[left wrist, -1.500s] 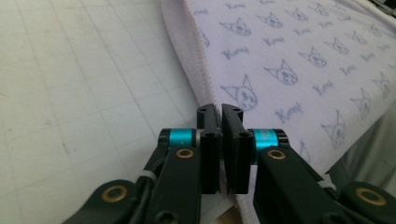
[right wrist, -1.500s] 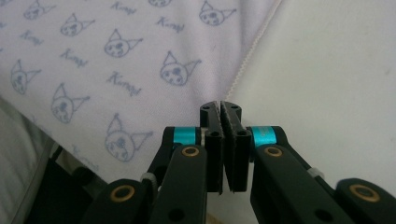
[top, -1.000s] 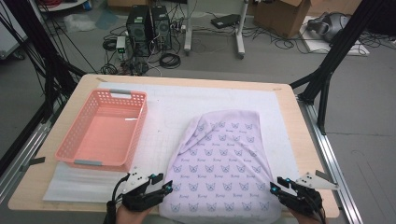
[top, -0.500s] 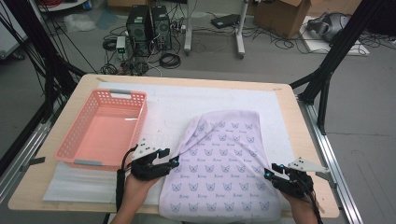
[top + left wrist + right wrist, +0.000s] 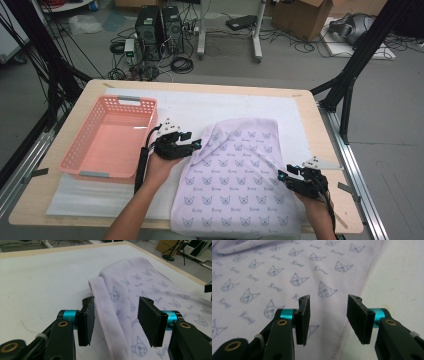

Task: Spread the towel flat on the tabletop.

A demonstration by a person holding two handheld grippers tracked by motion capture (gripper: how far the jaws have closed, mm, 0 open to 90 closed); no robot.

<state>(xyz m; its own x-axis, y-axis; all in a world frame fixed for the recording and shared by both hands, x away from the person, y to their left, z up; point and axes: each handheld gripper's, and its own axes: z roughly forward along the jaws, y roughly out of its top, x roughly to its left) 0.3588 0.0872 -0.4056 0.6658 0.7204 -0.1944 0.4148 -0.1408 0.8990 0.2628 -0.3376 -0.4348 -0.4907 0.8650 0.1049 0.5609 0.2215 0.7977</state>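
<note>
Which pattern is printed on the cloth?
Small cat faces on pale lilac cloth, clearest in the right gripper view.

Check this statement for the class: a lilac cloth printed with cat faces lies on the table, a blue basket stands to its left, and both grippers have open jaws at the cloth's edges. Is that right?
One detail is wrong: the basket is pink, not blue, as the high view shows. The rest holds: the lilac cloth lies on the table, with the left gripper and right gripper open at its edges.

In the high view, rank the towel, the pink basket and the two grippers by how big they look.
1. Towel
2. Pink basket
3. Left gripper and right gripper: they look about alike, so I won't rank them.
</note>
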